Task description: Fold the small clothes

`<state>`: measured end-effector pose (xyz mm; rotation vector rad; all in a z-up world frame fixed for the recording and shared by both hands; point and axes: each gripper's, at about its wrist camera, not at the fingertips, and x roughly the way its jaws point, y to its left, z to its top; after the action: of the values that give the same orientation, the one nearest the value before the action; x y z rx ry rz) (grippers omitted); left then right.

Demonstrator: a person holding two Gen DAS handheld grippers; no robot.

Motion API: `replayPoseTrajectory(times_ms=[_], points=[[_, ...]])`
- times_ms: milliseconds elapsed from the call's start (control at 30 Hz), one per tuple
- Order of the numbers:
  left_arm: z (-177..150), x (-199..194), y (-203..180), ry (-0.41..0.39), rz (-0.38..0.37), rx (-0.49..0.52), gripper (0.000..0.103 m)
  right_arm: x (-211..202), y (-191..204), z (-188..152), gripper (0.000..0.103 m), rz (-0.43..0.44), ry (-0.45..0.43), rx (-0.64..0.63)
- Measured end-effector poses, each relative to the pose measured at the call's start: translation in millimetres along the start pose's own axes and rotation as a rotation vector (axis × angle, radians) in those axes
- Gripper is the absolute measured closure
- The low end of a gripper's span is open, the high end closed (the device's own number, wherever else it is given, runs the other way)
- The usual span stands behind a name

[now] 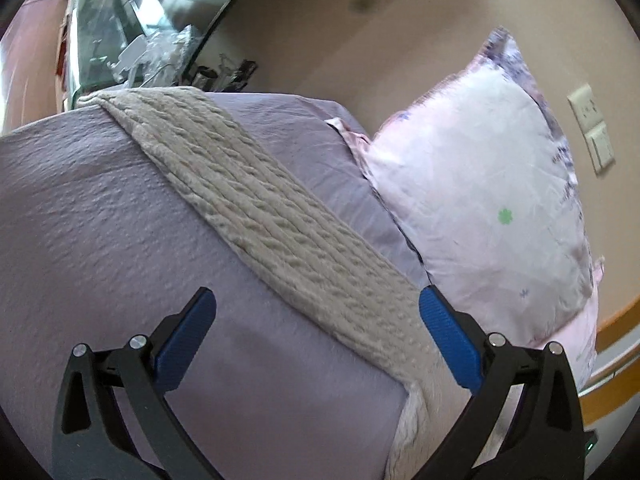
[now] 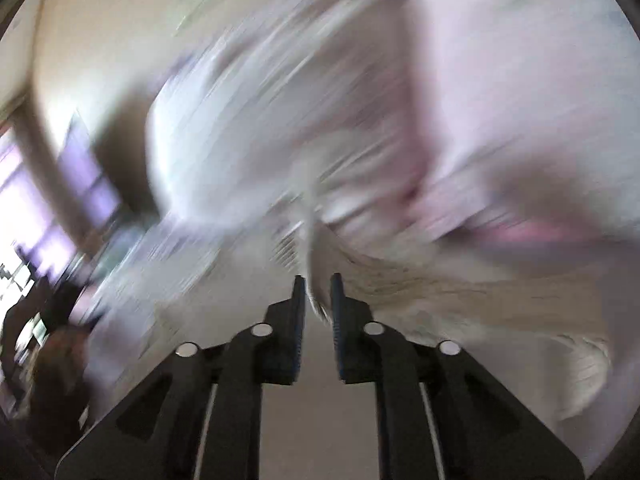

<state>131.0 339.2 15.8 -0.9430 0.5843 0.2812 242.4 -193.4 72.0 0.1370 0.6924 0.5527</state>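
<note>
Lying diagonally on the bed [image 1: 80, 216], cream knit cloth [image 1: 256, 208], left hand-held gripper [image 1: 318, 308] wide, right hand-held gripper [image 2: 318, 288] pinching its edge.

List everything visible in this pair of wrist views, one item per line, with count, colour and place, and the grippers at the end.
knitted cloth: one, cream, laid as a long strip across the bedspread; one end is pinched in the right hand-held gripper.
bedspread: one, lilac, covers the bed.
pillow: one, pale pink with small flowers, propped against the wall.
wall switches: two plates, cream, on the wall right of the pillow.
glass tank: one, greenish, behind the bed, upper left.
left hand-held gripper: one, black with blue pads, open, above the cloth.
right hand-held gripper: one, black, shut on the cloth; view blurred.
</note>
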Motion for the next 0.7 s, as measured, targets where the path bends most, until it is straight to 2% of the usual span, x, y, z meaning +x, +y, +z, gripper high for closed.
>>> replayPoseTrajectory(times_ms=[33,100,167,267,400,467,500,533,567,600,700], points=[[3,2,3,0.001,0.010,-0.016,0.003,4,5,-2,0.070,0.010,0.010,-0.003],[10,4,9,-0.018,0.008,-0.038,0.005,1,8,-6,0.043,0.011,-0.030,-0.007],[18,7,14,-0.026,0.011,-0.053,0.009,-17,-7,-10,0.033,-0.043,-0.087,0.016],[34,11,24,-0.046,0.023,-0.104,0.019,-44,-33,-20,0.033,-0.070,-0.131,0.070],[53,17,40,-0.070,0.036,-0.182,0.038,-62,-72,-34,0.030,-0.143,-0.210,0.133],[63,20,51,-0.076,0.041,-0.239,0.055,-70,-90,-38,0.030,-0.156,-0.246,0.158],[68,22,56,-0.073,0.056,-0.260,0.073,-72,-93,-43,0.030,-0.157,-0.263,0.163],[72,24,60,-0.063,0.086,-0.277,0.096,-75,-98,-46,0.030,-0.160,-0.280,0.168],[75,25,61,-0.052,0.117,-0.287,0.095,-75,-106,-50,0.030,-0.159,-0.302,0.181],[77,24,53,-0.057,0.125,-0.263,0.096,-77,-111,-52,0.029,-0.153,-0.315,0.192],[73,9,-24,-0.130,0.152,0.026,0.096,-77,-130,-59,0.029,-0.115,-0.365,0.256]])
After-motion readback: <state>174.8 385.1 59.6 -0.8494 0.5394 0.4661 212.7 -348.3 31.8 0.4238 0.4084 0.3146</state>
